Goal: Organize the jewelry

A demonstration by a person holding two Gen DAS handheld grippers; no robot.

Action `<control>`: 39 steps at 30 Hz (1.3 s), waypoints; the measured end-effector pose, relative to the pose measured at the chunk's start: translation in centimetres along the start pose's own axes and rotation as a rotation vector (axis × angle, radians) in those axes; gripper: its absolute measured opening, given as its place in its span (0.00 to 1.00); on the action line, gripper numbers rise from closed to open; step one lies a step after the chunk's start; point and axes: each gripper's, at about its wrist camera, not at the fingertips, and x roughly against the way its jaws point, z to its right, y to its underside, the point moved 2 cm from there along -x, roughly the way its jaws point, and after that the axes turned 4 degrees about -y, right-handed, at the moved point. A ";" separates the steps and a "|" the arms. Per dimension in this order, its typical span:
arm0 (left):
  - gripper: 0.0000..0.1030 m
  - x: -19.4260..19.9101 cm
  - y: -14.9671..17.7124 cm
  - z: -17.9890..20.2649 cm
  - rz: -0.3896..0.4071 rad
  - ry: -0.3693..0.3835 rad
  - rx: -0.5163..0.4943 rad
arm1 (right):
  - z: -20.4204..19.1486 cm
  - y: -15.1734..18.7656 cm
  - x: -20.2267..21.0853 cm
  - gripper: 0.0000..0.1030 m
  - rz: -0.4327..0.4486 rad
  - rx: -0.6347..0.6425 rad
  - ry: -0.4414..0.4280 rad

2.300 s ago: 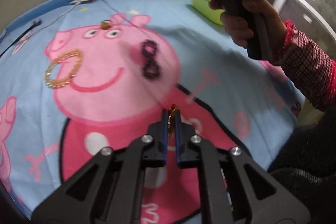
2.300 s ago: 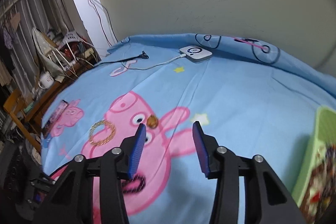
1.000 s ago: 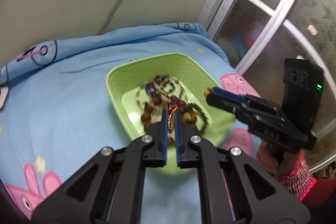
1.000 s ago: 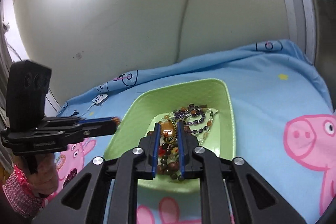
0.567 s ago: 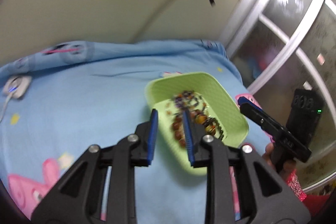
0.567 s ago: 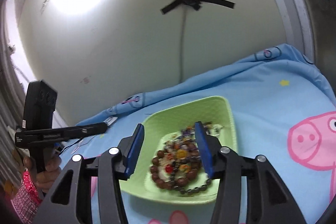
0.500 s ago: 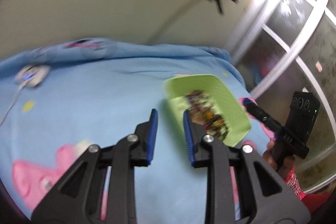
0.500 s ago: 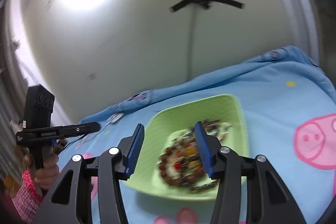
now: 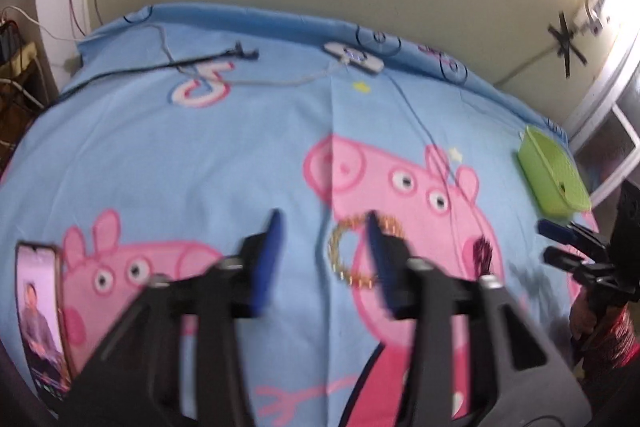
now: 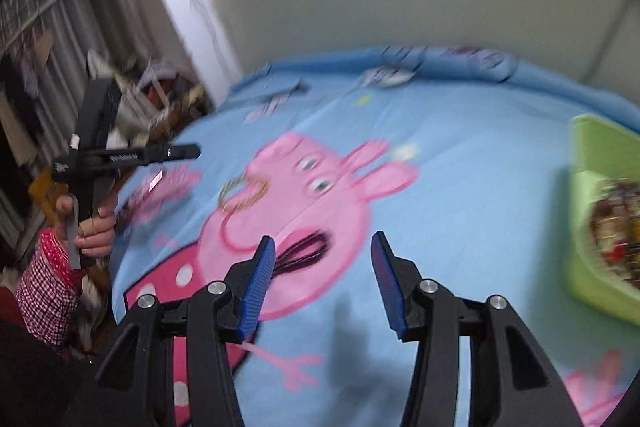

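Note:
A gold bead bracelet (image 9: pixel 352 255) lies on the pig print of the blue bedsheet (image 9: pixel 240 147); it also shows in the right wrist view (image 10: pixel 243 193). A dark bead bracelet (image 9: pixel 484 255) lies further right, and in the right wrist view (image 10: pixel 304 253) it lies just beyond the fingers. The green basket (image 9: pixel 552 179) stands at the bed's right edge, and its beaded jewelry (image 10: pixel 616 235) shows in the right wrist view. My left gripper (image 9: pixel 324 247) is open and empty above the gold bracelet. My right gripper (image 10: pixel 323 269) is open and empty over the dark bracelet.
A phone (image 9: pixel 40 311) lies at the sheet's left edge. A white charger puck (image 9: pixel 354 58) and cables (image 9: pixel 208 59) lie near the wall. Cluttered furniture (image 10: pixel 132 99) stands left of the bed. Both views are motion-blurred.
Both grippers have swung away from the green basket to the left, back over the pig print. Both stay open and empty.

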 end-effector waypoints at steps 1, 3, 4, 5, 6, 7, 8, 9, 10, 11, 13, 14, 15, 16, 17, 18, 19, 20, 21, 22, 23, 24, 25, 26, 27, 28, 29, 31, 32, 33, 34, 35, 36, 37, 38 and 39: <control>0.65 -0.4 0.7 0.6 -0.002 0.004 -0.017 | -0.7 0.2 -1.1 0.31 -0.028 0.011 -0.001; 0.66 -1.7 1.7 1.9 -0.025 0.010 -0.059 | -1.9 0.5 -2.6 0.31 -0.072 0.023 0.001; 0.66 -2.5 2.0 2.4 -0.046 0.002 -0.078 | -2.3 0.6 -3.3 0.31 -0.093 0.024 0.005; 0.66 -3.3 2.4 2.8 -0.060 -0.007 -0.093 | -2.7 0.8 -3.7 0.31 -0.110 0.024 0.008; 0.66 -3.8 2.6 3.0 -0.066 -0.009 -0.102 | -2.8 0.9 -3.9 0.31 -0.120 0.026 0.011; 0.66 -4.3 2.8 3.5 -0.069 -0.012 -0.117 | -2.9 1.1 -4.1 0.31 -0.130 0.029 0.016; 0.66 -4.5 3.0 4.0 -0.065 -0.023 -0.136 | -3.2 1.3 -4.2 0.31 -0.139 0.037 0.026; 0.66 -4.5 3.1 4.3 -0.057 -0.033 -0.152 | -3.3 1.5 -4.3 0.31 -0.141 0.043 0.032; 0.66 -4.4 3.2 4.6 -0.049 -0.040 -0.165 | -3.3 1.5 -4.3 0.31 -0.142 0.047 0.037; 0.66 -4.4 3.2 4.7 -0.044 -0.040 -0.169 | -3.5 1.7 -4.4 0.31 -0.143 0.048 0.040; 0.66 -4.5 3.2 4.6 -0.047 -0.040 -0.166 | -3.5 1.7 -4.4 0.31 -0.144 0.051 0.046; 0.64 -4.7 3.2 4.6 -0.050 -0.046 -0.163 | -3.5 1.6 -4.5 0.31 -0.144 0.055 0.052; 0.57 -4.8 3.3 4.6 -0.050 -0.058 -0.165 | -3.6 1.4 -4.8 0.31 -0.145 0.058 0.057; 0.53 -4.9 3.3 4.7 -0.044 -0.085 -0.174 | -3.7 1.3 -5.0 0.31 -0.144 0.059 0.062; 0.44 -5.0 3.3 4.8 -0.042 -0.105 -0.185 | -3.8 1.2 -5.1 0.31 -0.144 0.062 0.070; 0.35 -5.1 3.2 4.8 -0.041 -0.118 -0.188 | -3.9 1.1 -5.3 0.31 -0.143 0.067 0.078; 0.27 -5.0 3.1 4.7 -0.042 -0.121 -0.184 | -4.0 1.1 -5.4 0.31 -0.142 0.078 0.088; 0.13 -4.9 3.0 4.6 -0.060 -0.079 -0.169 | -4.1 1.1 -5.6 0.31 -0.141 0.099 0.102; 0.13 -4.7 3.0 4.6 -0.066 -0.056 -0.158 | -4.3 1.2 -5.8 0.24 -0.142 0.122 0.122; 0.08 -4.4 3.0 4.7 -0.059 -0.045 -0.159 | -4.5 1.4 -5.8 0.05 -0.143 0.157 0.155; 0.00 -4.1 3.0 4.9 -0.053 -0.039 -0.167 | -4.6 1.5 -5.7 0.00 -0.146 0.177 0.151; 0.00 -3.8 2.9 5.0 -0.055 -0.018 -0.164 | -4.4 1.5 -5.6 0.00 -0.150 0.166 0.141; 0.00 -3.5 2.9 5.1 -0.059 0.007 -0.149 | -4.0 1.5 -5.3 0.00 -0.148 0.149 0.143; 0.00 -3.1 2.8 5.2 -0.058 0.035 -0.134 | -3.7 1.4 -5.2 0.00 -0.145 0.141 0.150; 0.00 -2.8 2.8 5.4 -0.055 0.050 -0.127 | -3.2 1.5 -4.7 0.00 -0.138 0.123 0.148; 0.00 -2.5 2.7 5.6 -0.050 0.063 -0.122 | -2.7 1.4 -4.2 0.00 -0.131 0.090 0.130; 0.00 -2.0 2.5 5.9 -0.043 0.079 -0.119 | -2.1 1.4 -3.6 0.00 -0.119 0.053 0.103; 0.00 -1.5 2.3 6.6 -0.030 0.092 -0.124 | -1.5 1.2 -2.4 0.00 -0.086 0.013 0.080; 0.00 -1.3 2.3 7.1 -0.023 0.090 -0.136 | -1.2 1.2 -1.7 0.00 -0.062 0.000 0.084; 0.00 -1.2 2.2 7.5 -0.017 0.082 -0.149 | -0.9 1.1 -1.1 0.00 -0.046 -0.009 0.087; 0.00 -1.1 2.3 7.9 -0.007 0.060 -0.169 | -0.4 1.1 -0.5 0.00 -0.028 -0.025 0.092; 0.00 -1.3 2.2 8.2 -0.004 0.038 -0.182 | 0.1 1.2 0.0 0.00 -0.016 -0.045 0.098; 0.00 -1.8 2.3 8.5 -0.013 -0.007 -0.194 | 0.6 1.2 0.2 0.00 -0.012 -0.058 0.101; 0.00 -2.3 2.3 8.6 -0.033 -0.026 -0.197 | 1.1 1.2 0.3 0.00 -0.010 -0.072 0.105; 0.00 -3.0 2.4 8.7 -0.060 -0.037 -0.195 | 1.5 1.4 0.4 0.00 -0.010 -0.087 0.109; 0.00 -3.5 2.4 8.5 -0.075 -0.043 -0.193 | 2.0 1.5 0.5 0.00 -0.011 -0.106 0.109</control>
